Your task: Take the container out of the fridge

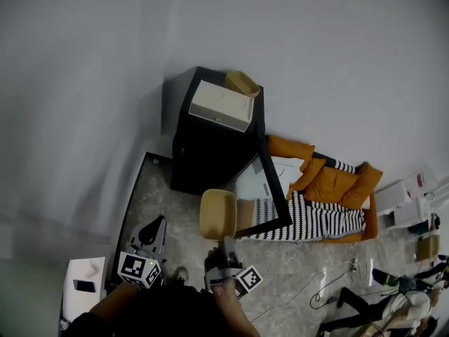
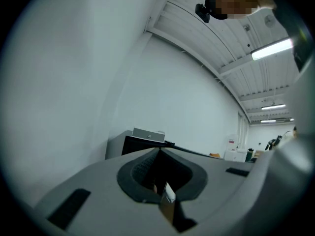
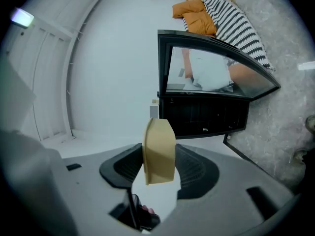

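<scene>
A tan, rounded container [image 1: 217, 214] hangs in the air in front of the black fridge [image 1: 210, 146], whose glass door [image 1: 270, 188] stands swung open. My right gripper [image 1: 224, 244] is shut on the container's near edge. In the right gripper view the container [image 3: 159, 151] stands upright between the jaws of that gripper [image 3: 160, 170], with the fridge [image 3: 206, 114] and its door [image 3: 211, 73] beyond. My left gripper [image 1: 156, 225] hangs at the lower left, apart from the fridge. In its own view the left gripper [image 2: 158, 150] has its jaws closed together with nothing between them.
A white box [image 1: 221, 105] and a second tan container [image 1: 243, 83] sit on top of the fridge. A sofa [image 1: 330, 188] with orange cushions and a striped blanket stands to the right of the door. Cables [image 1: 330, 286] lie on the floor. A small white table [image 1: 84, 279] is at the lower left.
</scene>
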